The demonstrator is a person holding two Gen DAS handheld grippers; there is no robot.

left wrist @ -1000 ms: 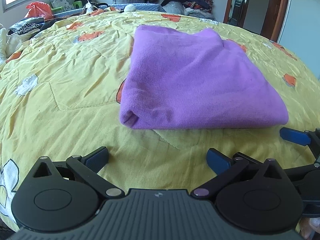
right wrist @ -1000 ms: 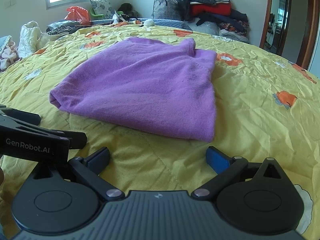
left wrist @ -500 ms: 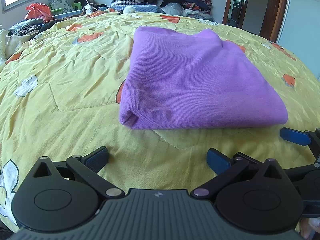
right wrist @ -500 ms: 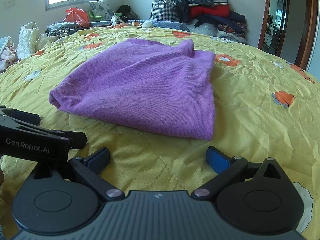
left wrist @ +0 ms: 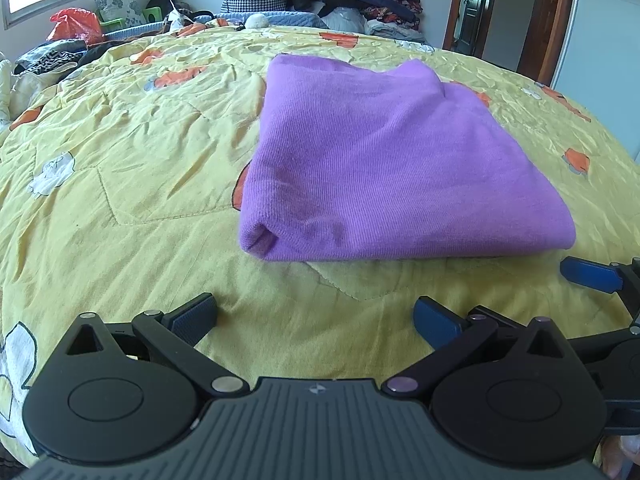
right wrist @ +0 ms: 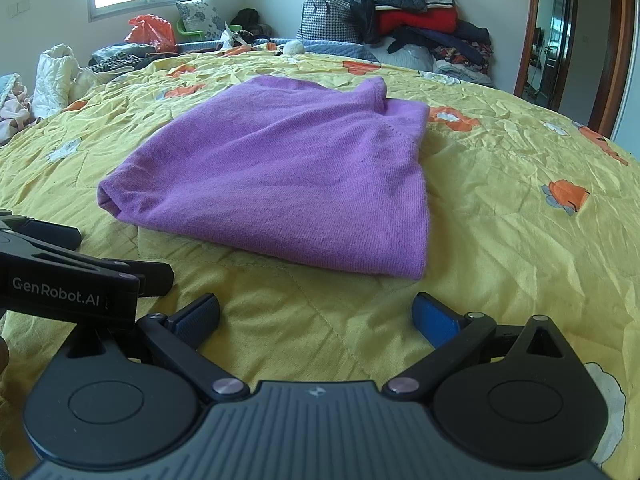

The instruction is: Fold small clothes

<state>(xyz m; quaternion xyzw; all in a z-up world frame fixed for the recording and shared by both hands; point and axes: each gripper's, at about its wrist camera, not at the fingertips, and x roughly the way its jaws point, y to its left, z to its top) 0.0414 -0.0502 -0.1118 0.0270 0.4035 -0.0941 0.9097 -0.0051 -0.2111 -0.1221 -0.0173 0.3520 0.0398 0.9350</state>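
Observation:
A purple knit garment (left wrist: 384,160) lies folded into a rectangle on the yellow quilt (left wrist: 120,160); it also shows in the right wrist view (right wrist: 288,176). My left gripper (left wrist: 316,314) is open and empty, just short of the garment's near folded edge. My right gripper (right wrist: 316,314) is open and empty, close to the garment's near right corner. The right gripper's blue fingers (left wrist: 588,276) show at the right edge of the left wrist view. The left gripper's body (right wrist: 68,284) shows at the left of the right wrist view.
The quilt (right wrist: 520,220) has orange and white flower prints. A pile of clothes and a checked bag (right wrist: 400,20) stands at the far side. An orange bag (right wrist: 150,32) and more clothes (right wrist: 52,80) lie at the far left. A doorway (right wrist: 552,40) is at the right.
Both grippers have dipped and drawn back slightly, so the garment sits a little lower and farther in view. The garment has not moved.

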